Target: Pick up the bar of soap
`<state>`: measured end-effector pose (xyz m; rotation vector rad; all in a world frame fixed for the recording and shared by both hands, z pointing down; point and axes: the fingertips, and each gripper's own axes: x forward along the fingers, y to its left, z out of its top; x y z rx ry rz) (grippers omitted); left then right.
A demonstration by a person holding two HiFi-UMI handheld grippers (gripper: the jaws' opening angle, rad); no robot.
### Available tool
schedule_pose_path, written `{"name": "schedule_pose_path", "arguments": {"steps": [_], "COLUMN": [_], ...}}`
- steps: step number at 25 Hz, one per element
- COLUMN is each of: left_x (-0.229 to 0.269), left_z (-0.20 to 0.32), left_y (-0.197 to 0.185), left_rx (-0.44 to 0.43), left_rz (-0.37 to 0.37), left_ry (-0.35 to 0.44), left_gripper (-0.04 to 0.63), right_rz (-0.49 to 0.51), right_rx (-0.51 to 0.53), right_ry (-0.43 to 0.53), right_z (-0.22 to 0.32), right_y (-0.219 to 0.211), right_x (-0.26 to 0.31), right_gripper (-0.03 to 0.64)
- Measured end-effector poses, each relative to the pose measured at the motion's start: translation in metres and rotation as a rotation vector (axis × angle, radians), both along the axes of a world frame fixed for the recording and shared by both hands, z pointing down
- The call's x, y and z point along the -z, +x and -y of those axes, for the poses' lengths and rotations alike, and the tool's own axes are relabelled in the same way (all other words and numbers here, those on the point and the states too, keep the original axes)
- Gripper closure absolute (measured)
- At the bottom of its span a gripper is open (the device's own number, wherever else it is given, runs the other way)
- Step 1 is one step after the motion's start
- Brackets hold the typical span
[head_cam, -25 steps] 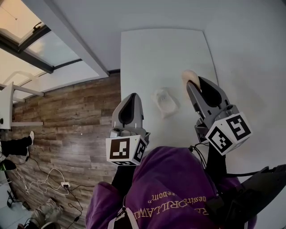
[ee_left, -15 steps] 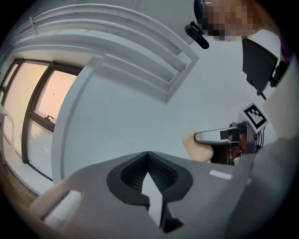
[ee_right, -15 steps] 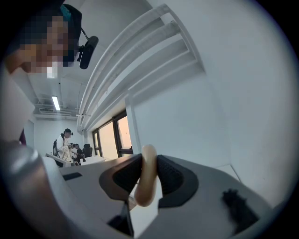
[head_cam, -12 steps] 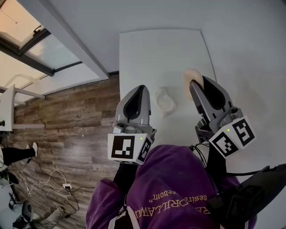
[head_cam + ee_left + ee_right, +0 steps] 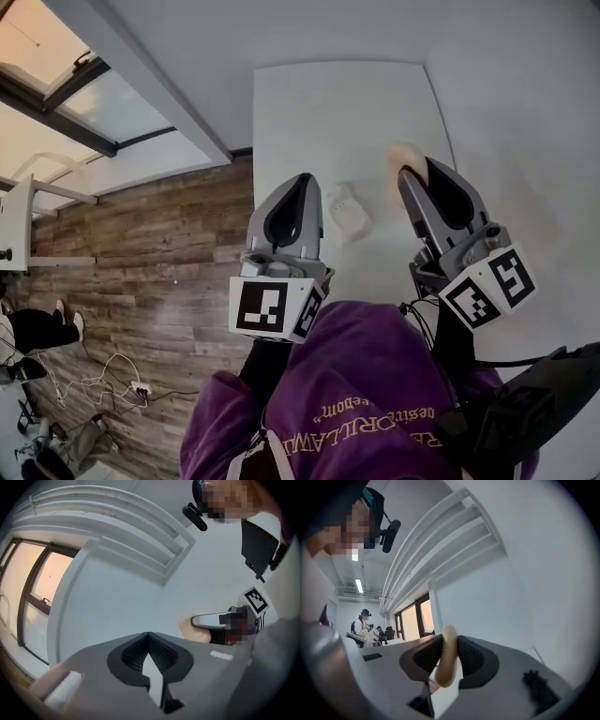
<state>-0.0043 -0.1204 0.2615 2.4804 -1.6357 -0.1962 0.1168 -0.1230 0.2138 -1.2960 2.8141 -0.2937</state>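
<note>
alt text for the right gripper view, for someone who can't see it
The right claw is shut on a cream bar of soap, held edge-on and upright between its black pads. Behind it are a white wall, windows and distant people at left.

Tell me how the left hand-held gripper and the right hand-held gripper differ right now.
The left hand-held gripper has its jaws shut together on nothing; the right hand-held gripper has its jaws clamped on the pale bar of soap, held edge-on between them. In the head view the left one hangs by the white table's left edge, the right one by its right edge. Both are grey and carry a marker cube.
</note>
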Motion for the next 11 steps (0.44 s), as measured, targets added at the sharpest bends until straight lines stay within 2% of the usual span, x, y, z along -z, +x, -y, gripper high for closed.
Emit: {"name": "schedule_pose_path", "arguments": {"steps": [11], "left_x": [0.0028], "left_z": [-0.0006], "left_y": [-0.0028], "left_rx": [0.011], "left_rz": [-0.002], "left_ry": [0.006], "left_gripper": [0.591], "right_rz": [-0.018], "right_rx": [0.013], "right_ry": [0.017], "right_z": [-0.0004], "right_y": [-0.0034], "right_x": [0.0019], "right_gripper": [0.505]}}
